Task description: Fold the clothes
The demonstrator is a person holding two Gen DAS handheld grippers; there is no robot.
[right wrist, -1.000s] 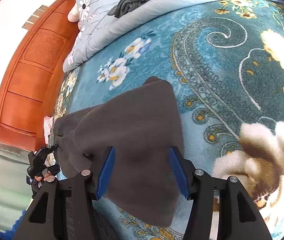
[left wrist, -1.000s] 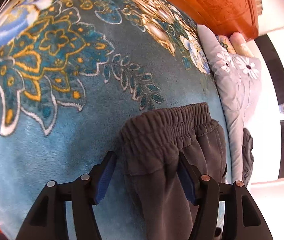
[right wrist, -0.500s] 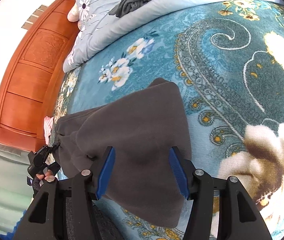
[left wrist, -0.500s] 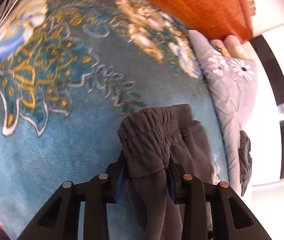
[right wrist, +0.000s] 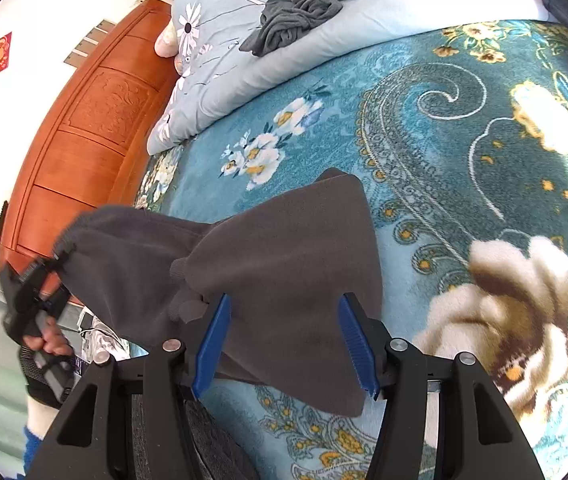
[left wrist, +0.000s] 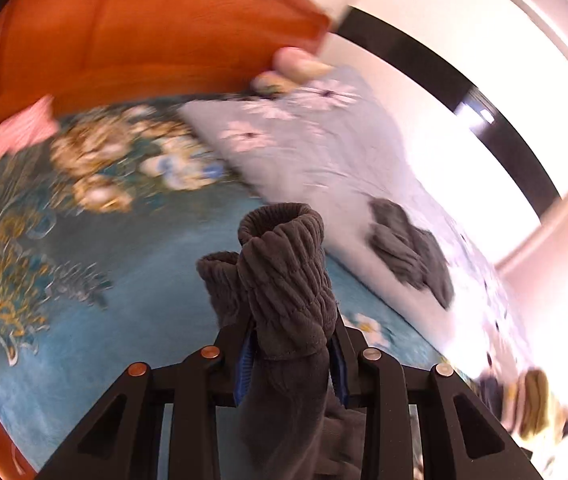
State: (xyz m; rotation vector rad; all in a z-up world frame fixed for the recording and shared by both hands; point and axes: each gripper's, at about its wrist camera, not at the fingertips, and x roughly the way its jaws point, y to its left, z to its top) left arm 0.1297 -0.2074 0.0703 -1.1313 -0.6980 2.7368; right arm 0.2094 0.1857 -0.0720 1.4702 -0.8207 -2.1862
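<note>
Waistband (left wrist: 284, 272) fills left tool (left wrist: 292, 354); right view shows legs (right wrist: 284, 264).

Likely a home bedroom: wooden headboard (right wrist: 83, 128), floral blanket (right wrist: 464, 120) (pillows (right wrist: 243, 52) too).

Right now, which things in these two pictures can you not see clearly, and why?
- Right gripper, right wrist view: whether its pads press the dark grey pants is unclear; the cloth covers the gap.
- Blanket pattern, left wrist view: smeared by motion blur.
- Left gripper fingertips, left wrist view: hidden by the bunched waistband.
- Pants' lower end: cut off by the bottom edges.
</note>
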